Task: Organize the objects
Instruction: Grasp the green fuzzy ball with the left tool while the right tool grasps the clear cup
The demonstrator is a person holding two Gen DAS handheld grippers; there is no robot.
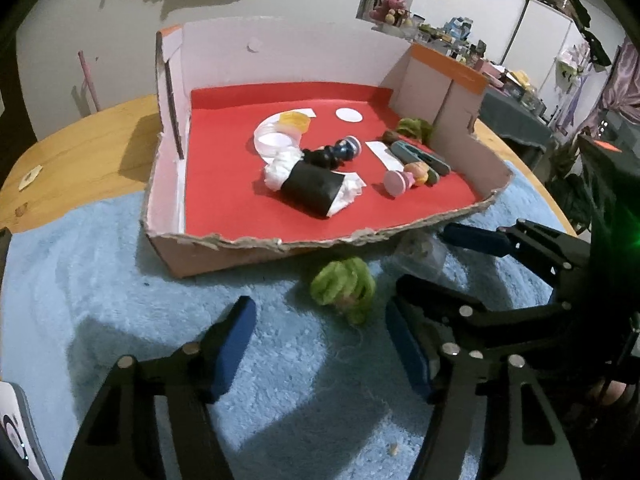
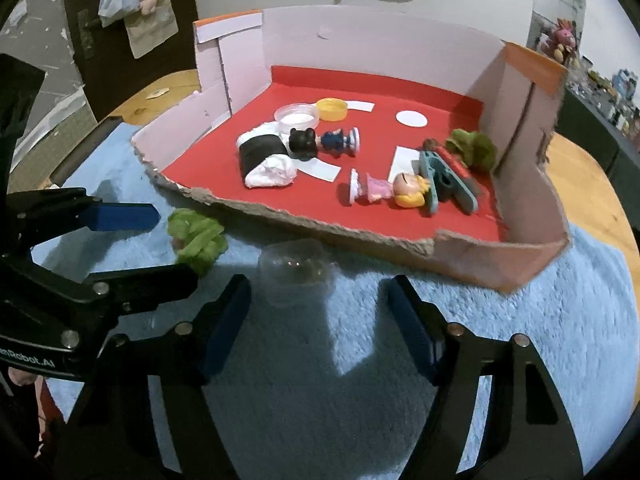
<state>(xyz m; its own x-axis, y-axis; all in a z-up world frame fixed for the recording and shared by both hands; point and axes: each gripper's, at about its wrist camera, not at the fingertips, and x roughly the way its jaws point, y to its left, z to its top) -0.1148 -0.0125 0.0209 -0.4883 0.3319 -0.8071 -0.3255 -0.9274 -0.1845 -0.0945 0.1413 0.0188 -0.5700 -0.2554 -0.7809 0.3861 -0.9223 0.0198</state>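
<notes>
Two blue-padded fingers of the left gripper stand apart, empty, over the light-blue fuzzy towel, a crumpled green yarn tuft lying ahead before the red-lined cardboard tray. From the right wrist, the right gripper likewise gapes, a clear plastic dome capsule between its tips.

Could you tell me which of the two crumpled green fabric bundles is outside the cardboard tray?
The crumpled green fabric bundle on the blue fluffy towel, before the tray's torn front edge; the other green bundle sits inside the cardboard tray.

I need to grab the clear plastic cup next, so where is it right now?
The clear plastic cup lies on the blue towel just outside the cardboard box's torn front edge, right of the green lettuce toy and ahead of the open right gripper.
</notes>
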